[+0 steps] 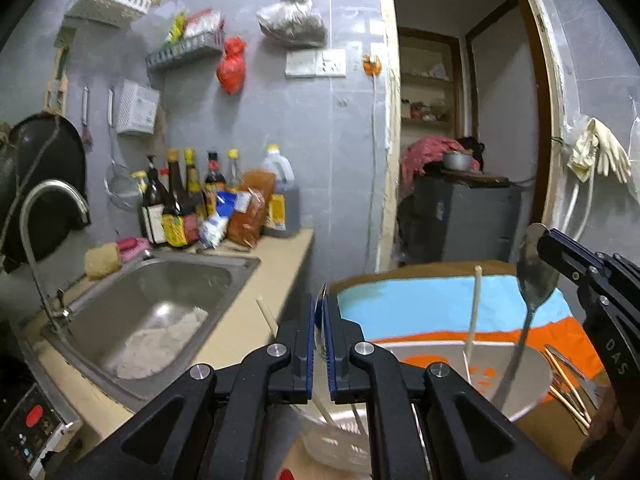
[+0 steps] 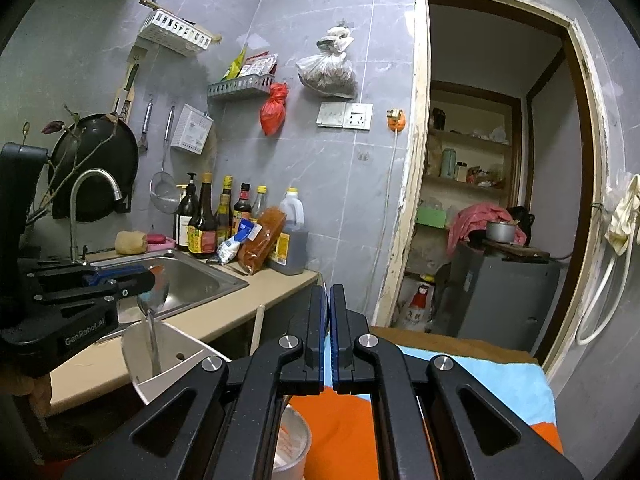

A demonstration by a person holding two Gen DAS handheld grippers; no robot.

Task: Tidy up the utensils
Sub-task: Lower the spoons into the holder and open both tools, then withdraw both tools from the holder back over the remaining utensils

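My left gripper (image 1: 320, 304) is shut on the bowl of a metal spoon (image 1: 321, 300), seen edge-on between the pads. In the right wrist view the left gripper (image 2: 150, 278) holds that spoon (image 2: 152, 320) with its handle down inside a white utensil holder (image 2: 168, 356). My right gripper (image 2: 329, 300) is shut on the bowl of a second metal spoon. In the left wrist view the right gripper (image 1: 542, 240) holds this spoon (image 1: 534, 276) over a metal bowl (image 1: 524, 380) with chopsticks (image 1: 474, 320) in it.
A steel sink (image 1: 160, 304) with a faucet (image 1: 36, 240) sits in the beige counter (image 1: 256, 312) to the left. Sauce bottles (image 1: 188, 200) stand behind it. An orange and blue cloth (image 1: 440, 304) covers the surface below. An open doorway (image 2: 500, 160) is at right.
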